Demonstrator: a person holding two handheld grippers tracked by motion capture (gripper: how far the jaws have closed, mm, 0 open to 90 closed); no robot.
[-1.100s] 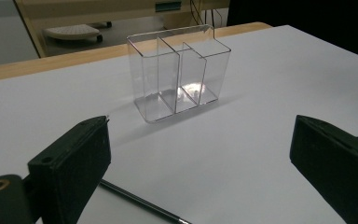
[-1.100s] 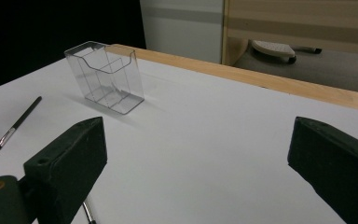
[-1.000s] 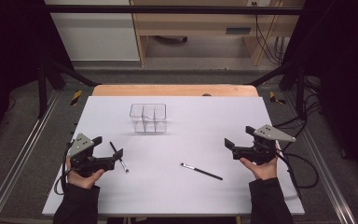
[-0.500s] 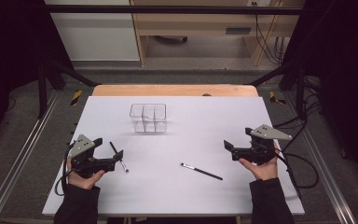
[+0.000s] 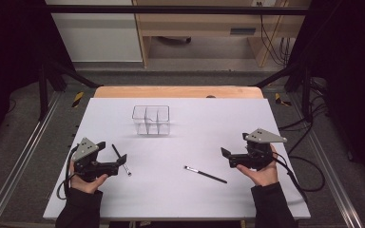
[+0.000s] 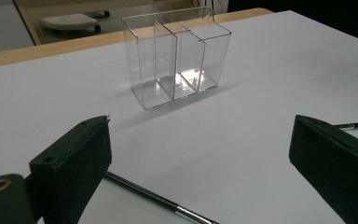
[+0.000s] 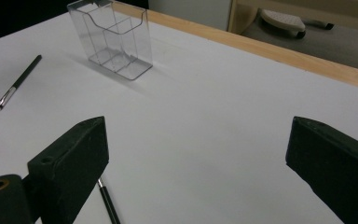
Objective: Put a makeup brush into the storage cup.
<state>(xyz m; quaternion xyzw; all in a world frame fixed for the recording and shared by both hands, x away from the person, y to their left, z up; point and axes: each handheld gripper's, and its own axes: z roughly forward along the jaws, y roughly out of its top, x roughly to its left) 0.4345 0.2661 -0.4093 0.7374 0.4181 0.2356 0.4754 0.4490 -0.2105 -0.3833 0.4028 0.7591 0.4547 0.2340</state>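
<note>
With both grippers (image 5: pixel 121 163) (image 5: pixel 225 156) spread wide, we should straddle each slim black silver-tipped brush (image 5: pixel 121 160) (image 5: pixel 205 174) lying flat on the white worktop (image 5: pixel 195 128), near the clear three-compartment plastic holder (image 5: pixel 151 119).

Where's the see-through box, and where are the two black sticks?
Box (image 5: pixel 151 119), high view, on its front wall.
Left stick (image 5: pixel 120 157), high view, on the middle of its black shaft.
Right stick (image 5: pixel 209 175), high view, on the middle of its black shaft.
</note>
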